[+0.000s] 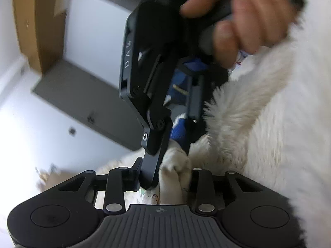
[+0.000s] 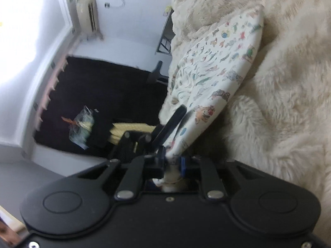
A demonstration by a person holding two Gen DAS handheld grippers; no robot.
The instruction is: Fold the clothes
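A white garment with small colourful animal prints (image 2: 215, 78) hangs stretched over a cream fluffy blanket (image 2: 285, 95). My right gripper (image 2: 172, 162) is shut on the garment's lower corner, cloth bunched between its blue pads. In the left wrist view my left gripper (image 1: 171, 175) is shut on a bunched white fold of the same garment (image 1: 175, 171). The right gripper's black body and blue pads (image 1: 180, 132) sit right in front of it, held by a hand (image 1: 244, 20). The two grippers are close together.
The fluffy blanket (image 1: 269, 124) fills the right of both views. A dark rug (image 2: 103, 95) with a plastic bag (image 2: 82, 124) and yellow cloth lies on the floor. An air conditioner (image 2: 86, 14) hangs on the wall. A grey door (image 1: 91, 95) and wooden cabinet (image 1: 35, 24) show.
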